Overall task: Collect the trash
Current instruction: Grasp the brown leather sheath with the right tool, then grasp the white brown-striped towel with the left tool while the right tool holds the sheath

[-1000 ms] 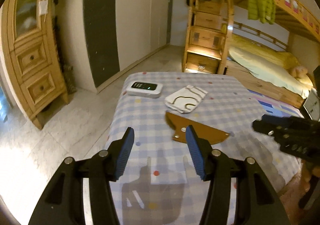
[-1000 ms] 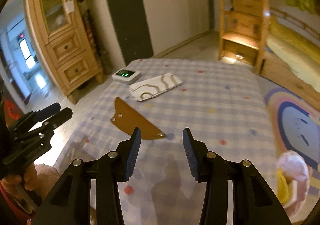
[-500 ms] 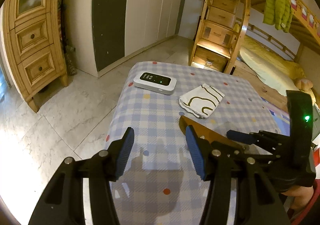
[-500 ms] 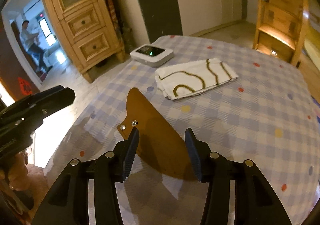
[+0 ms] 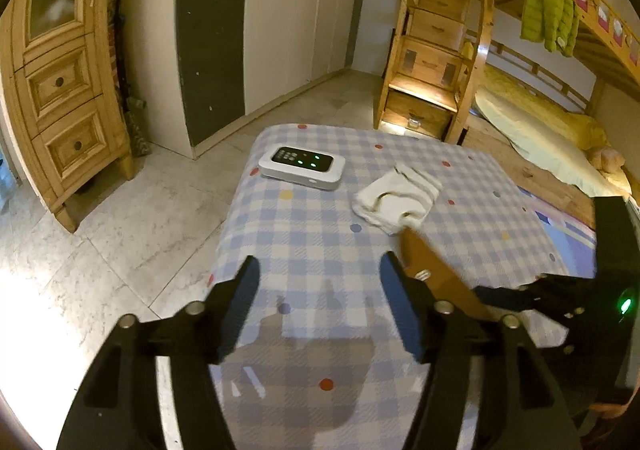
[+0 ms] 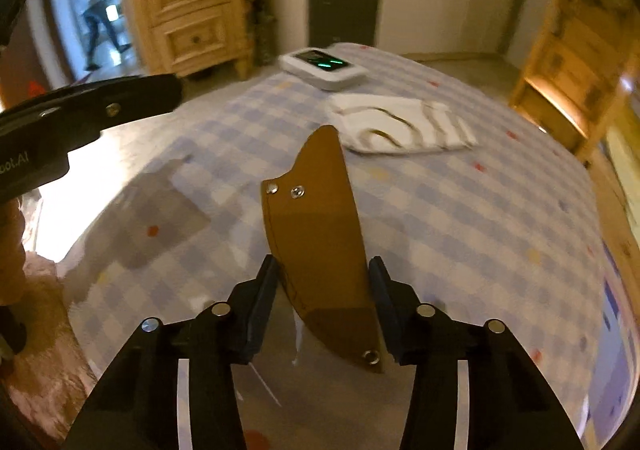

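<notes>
A brown curved leather-like flap (image 6: pixel 320 234) with metal snaps lies on the checked blue-and-white tablecloth (image 6: pixel 460 218). My right gripper (image 6: pixel 322 290) is open, its fingers on either side of the flap's near end; whether the pads touch it I cannot tell. The flap also shows in the left wrist view (image 5: pixel 436 278). My left gripper (image 5: pixel 320 286) is open and empty above the cloth, left of the flap. A folded white cloth with brown stripes (image 5: pixel 396 200) lies past the flap (image 6: pixel 404 128).
A white device with green lights (image 5: pixel 302 167) sits at the table's far left corner (image 6: pixel 324 68). A wooden cabinet (image 5: pixel 60 90) stands on the left, a bunk bed with drawer stairs (image 5: pixel 436 50) behind the table. A person (image 6: pixel 98 6) stands in a far doorway.
My right gripper has moved forward over the table, so the brown flap now lies between its fingers. My left gripper has stayed about where it was and remains open.
</notes>
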`<state>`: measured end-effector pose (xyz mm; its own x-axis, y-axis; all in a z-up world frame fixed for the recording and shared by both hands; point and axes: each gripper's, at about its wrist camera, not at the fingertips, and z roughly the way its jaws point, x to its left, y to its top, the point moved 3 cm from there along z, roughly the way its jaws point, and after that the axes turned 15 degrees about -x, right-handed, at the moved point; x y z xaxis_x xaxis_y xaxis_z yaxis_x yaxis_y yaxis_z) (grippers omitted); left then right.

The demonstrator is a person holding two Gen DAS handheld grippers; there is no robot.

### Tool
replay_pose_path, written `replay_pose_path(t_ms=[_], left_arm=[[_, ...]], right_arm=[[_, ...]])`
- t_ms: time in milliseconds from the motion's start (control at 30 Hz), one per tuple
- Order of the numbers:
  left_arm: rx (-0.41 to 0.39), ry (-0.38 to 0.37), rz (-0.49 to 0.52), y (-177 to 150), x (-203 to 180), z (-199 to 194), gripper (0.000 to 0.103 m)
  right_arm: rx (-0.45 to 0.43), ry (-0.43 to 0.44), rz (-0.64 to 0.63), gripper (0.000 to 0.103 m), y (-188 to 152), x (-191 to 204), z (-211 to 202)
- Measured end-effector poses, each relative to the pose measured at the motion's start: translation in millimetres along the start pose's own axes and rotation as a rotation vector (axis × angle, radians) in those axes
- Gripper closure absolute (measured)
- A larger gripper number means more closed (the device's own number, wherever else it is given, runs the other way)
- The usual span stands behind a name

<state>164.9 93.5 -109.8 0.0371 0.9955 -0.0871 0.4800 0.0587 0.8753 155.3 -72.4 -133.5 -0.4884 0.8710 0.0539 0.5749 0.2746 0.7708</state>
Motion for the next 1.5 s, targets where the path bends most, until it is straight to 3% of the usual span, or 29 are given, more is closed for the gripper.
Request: replay_pose_path(t_ms=[33, 67, 133, 267, 333, 400, 433, 467, 667, 767, 833, 967, 1033, 1133, 1333, 1500], left_arm=[[0.007, -0.009, 0.011, -1.0, -3.8, 2.8, 0.038], [0.014, -0.020, 0.023, -1.9, -8.0, 6.3, 0.038], [0.028, -0.034, 0.037, -2.6, -15.2, 13.8, 0.038], [0.045, -0.059, 0.054, -1.2, -31.1, 30.3, 0.038], [0.037, -0.060, 0.064, 1.4, -37.7, 37.1, 0.038], [0.028, -0.055, 0.069, 2.9, -40.3, 42.7, 0.038], [0.025, -0.050, 0.069, 3.1, -41.7, 43.6, 0.038], [0.022, -0.046, 0.067, 2.4, -41.2, 44.9, 0.038], [0.024, -0.024, 0.041, -2.9, -33.5, 50.8, 0.038], [0.014, -0.023, 0.037, -2.8, -32.1, 49.1, 0.038], [0.006, -0.027, 0.041, -2.9, -33.1, 47.3, 0.038], [0.013, -0.047, 0.054, -4.0, -38.2, 48.2, 0.037], [0.010, -0.053, 0.063, -2.4, -44.6, 48.8, 0.026], [-0.001, -0.069, 0.080, 2.9, -60.6, 53.7, 0.019], [0.040, -0.064, 0.150, 16.1, -93.4, 94.3, 0.019], [0.126, -0.063, 0.136, 18.0, -101.9, 137.7, 0.023]], right_arm=[[0.005, -0.033, 0.023, 0.060, -3.5, -9.5, -5.3], [-0.005, -0.039, 0.043, 0.074, -4.9, -14.4, -9.0], [-0.012, -0.052, 0.142, 0.083, -8.0, -35.3, -22.2], [-0.020, -0.058, 0.172, 0.087, -12.8, -52.0, -33.9], [-0.063, -0.015, 0.185, 0.085, -12.0, -53.1, -35.3], [-0.081, -0.019, 0.177, 0.069, -11.0, -55.2, -34.1], [-0.092, -0.015, 0.169, 0.055, -10.4, -55.7, -32.7], [-0.097, -0.011, 0.161, 0.050, -8.3, -55.4, -28.8], [-0.081, -0.025, 0.112, 0.037, -3.2, -42.6, -7.5], [-0.064, -0.098, 0.048, 0.038, -5.6, -36.8, 0.3], [-0.066, -0.096, 0.074, 0.051, -6.6, -39.6, -2.0], [-0.060, -0.119, 0.112, 0.053, -11.9, -49.0, -9.7], [-0.081, -0.158, 0.168, 0.053, -13.5, -64.6, -18.2], [-0.091, -0.198, 0.258, 0.053, -14.7, -90.1, -21.3], [-0.161, -0.245, 0.350, 0.053, -9.9, -118.9, -31.4], [-0.216, -0.243, 0.431, 0.052, -9.9, -138.3, -42.5]])
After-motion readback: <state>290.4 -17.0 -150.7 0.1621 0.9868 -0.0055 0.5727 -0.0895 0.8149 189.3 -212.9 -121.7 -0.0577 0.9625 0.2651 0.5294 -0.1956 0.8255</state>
